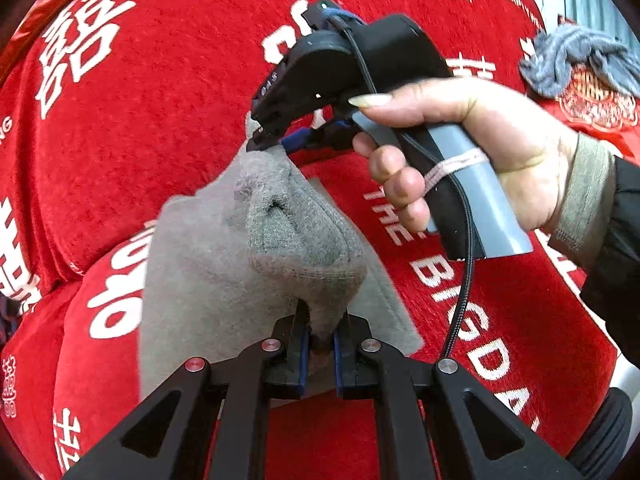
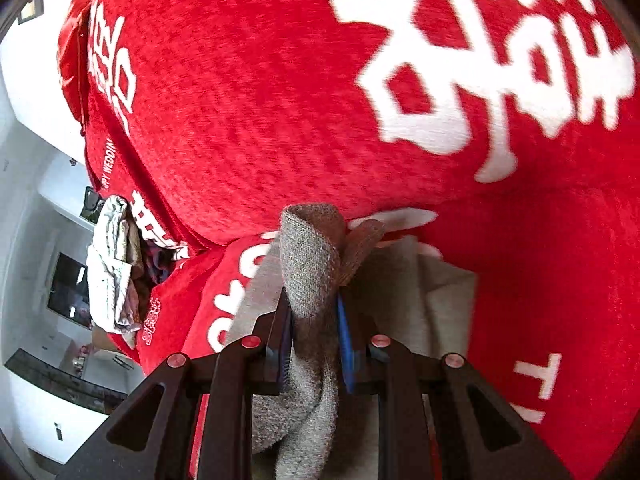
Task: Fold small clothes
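1. I saw the left gripper (image 1: 320,344) with its fingers clamped on the near end of a grey sock (image 1: 280,232).
2. The right gripper (image 2: 316,344), held in a hand (image 1: 460,148), had its fingers pinched on the sock's far end.
3. The sock hung stretched between them over a red cover (image 1: 180,100) with white lettering.
4. A second grey sock (image 1: 576,56) lay far right.

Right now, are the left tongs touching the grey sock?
Touching. The left wrist view shows the left tongs shut on a bunched edge of the grey sock, with the fabric pinched between the blue pads.
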Demonstrator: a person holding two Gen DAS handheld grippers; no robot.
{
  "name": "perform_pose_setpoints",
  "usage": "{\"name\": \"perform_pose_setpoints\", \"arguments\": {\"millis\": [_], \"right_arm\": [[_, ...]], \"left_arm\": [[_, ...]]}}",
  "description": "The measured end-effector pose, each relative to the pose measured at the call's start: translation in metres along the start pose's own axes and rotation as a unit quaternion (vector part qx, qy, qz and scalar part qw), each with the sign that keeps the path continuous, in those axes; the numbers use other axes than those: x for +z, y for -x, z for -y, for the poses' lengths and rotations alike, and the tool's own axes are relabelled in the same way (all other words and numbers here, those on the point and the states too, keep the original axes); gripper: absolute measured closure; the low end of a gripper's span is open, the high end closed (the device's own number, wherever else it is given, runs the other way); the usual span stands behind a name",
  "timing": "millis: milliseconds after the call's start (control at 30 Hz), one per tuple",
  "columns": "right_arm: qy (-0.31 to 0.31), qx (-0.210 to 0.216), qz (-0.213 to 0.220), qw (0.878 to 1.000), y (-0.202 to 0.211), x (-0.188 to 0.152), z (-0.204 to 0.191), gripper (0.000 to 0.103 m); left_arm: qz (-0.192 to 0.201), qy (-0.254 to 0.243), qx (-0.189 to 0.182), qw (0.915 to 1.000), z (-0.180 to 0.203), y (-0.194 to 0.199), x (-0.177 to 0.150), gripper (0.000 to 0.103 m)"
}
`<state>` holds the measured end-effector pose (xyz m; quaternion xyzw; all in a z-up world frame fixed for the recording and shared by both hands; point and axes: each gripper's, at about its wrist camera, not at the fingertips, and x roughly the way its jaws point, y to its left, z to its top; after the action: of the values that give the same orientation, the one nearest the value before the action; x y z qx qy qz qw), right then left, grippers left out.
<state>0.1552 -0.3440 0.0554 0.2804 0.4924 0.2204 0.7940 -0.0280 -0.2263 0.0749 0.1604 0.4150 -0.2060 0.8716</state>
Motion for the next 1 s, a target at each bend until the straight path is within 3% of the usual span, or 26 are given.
{"name": "perform_pose_setpoints", "arguments": {"millis": [200,400,433,467,500,567,600,667,700,833,900,933,967,1000], "right_arm": [[-0.025,-0.012,-0.009,1.000,-0.008,-0.008,0.038,0.081],[-0.027,-0.050,0.000,0.998,-0.006,-0.010,0.045,0.080],[-0.029,-0.060,0.003,0.998,-0.002,-0.009,0.045,0.079],[-0.029,-0.069,0.007,0.997,0.004,-0.008,0.045,0.078],[-0.029,-0.077,0.009,0.997,0.007,-0.008,0.044,0.076],[-0.021,-0.095,0.015,0.995,0.021,-0.009,0.038,0.073],[-0.014,-0.096,0.021,0.995,0.030,-0.012,0.031,0.070],[-0.001,-0.085,0.032,0.996,0.043,-0.020,0.019,0.048],[0.006,-0.085,0.036,0.996,0.047,-0.026,0.012,0.030],[0.043,-0.086,0.041,0.995,0.047,-0.045,-0.010,0.028],[0.054,-0.106,0.035,0.992,0.035,-0.048,-0.018,0.034],[0.053,-0.115,0.026,0.992,0.025,-0.049,-0.018,0.067],[0.052,-0.116,0.011,0.992,0.016,-0.049,-0.016,0.088],[0.053,-0.122,-0.006,0.991,0.007,-0.049,-0.013,0.094]], "left_arm": [[-0.018,-0.023,0.019,0.9994,0.019,-0.020,-0.004,0.093],[-0.029,-0.018,0.022,0.9992,0.022,-0.026,-0.005,0.092],[-0.031,-0.012,0.016,0.9993,0.021,-0.024,-0.004,0.087],[-0.032,-0.010,0.004,0.9994,0.019,-0.022,-0.003,0.062],[-0.030,-0.005,-0.018,0.9994,0.015,-0.019,-0.004,0.027],[-0.002,0.014,-0.021,0.9997,0.006,-0.003,-0.006,0.007],[0.015,0.019,-0.025,0.9994,0.002,0.006,-0.008,0.007],[0.020,0.016,-0.052,0.9983,-0.006,0.019,-0.011,0.007],[0.022,0.017,-0.057,0.9980,-0.011,0.025,-0.013,0.007],[0.032,0.046,-0.061,0.9965,-0.044,0.038,-0.025,0.007],[0.021,0.085,-0.051,0.9948,-0.068,0.034,-0.027,0.007],[0.018,0.102,-0.050,0.9934,-0.075,0.031,-0.026,0.007],[0.015,0.123,-0.052,0.9909,-0.088,0.028,-0.027,0.007],[0.006,0.140,-0.050,0.9888,-0.099,0.023,-0.028,0.007]]}}
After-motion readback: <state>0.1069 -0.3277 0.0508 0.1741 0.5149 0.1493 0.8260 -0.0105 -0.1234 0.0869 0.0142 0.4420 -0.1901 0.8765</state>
